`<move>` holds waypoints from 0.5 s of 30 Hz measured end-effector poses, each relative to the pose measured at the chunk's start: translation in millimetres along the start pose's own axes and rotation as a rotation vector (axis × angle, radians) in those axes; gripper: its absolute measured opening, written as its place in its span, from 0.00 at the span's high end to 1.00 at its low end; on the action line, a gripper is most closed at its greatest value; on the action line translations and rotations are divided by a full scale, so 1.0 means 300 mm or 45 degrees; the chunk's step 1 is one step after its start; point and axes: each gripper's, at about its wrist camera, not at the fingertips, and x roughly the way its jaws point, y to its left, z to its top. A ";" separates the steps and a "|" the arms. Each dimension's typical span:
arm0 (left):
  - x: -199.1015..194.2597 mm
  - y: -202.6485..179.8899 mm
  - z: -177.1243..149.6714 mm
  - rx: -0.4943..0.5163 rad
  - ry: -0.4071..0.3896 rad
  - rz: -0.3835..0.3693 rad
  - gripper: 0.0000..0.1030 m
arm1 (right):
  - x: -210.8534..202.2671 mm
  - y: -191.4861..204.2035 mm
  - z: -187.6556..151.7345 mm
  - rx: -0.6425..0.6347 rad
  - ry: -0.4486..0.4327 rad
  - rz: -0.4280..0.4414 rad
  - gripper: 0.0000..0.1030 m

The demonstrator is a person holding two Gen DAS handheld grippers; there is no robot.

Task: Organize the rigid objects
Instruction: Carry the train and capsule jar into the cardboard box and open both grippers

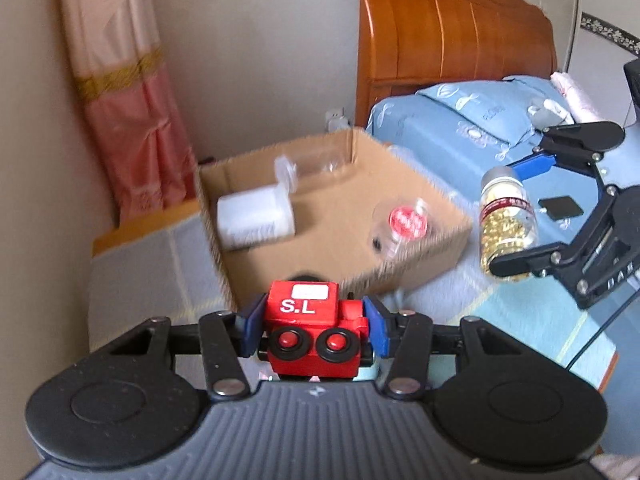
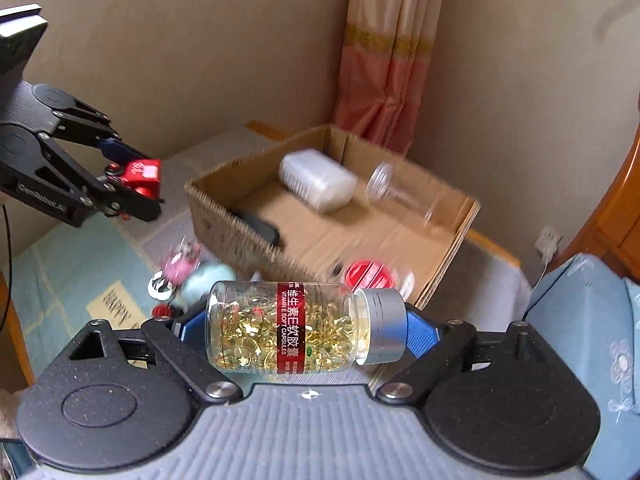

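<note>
Gripping a small red wooden toy vehicle (image 1: 312, 320), the left gripper (image 1: 312, 322) hangs just before the open brown cardboard box (image 1: 420, 196). Right of the box, the right gripper (image 2: 306, 328) clamps a clear capsule bottle (image 2: 288, 330) end to end.

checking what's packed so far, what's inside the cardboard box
Inside the cardboard box lie a white bottle, a clear bottle, a red-lidded jar and a dark object mostly covered by the near wall.

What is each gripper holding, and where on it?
Left gripper: red toy train, by its sides. Right gripper: capsule bottle, end to end, base and cap.
</note>
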 end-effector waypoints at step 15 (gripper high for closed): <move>0.234 0.054 0.187 -0.033 0.018 0.021 0.51 | 0.063 -0.122 0.137 0.025 -0.049 -0.023 0.07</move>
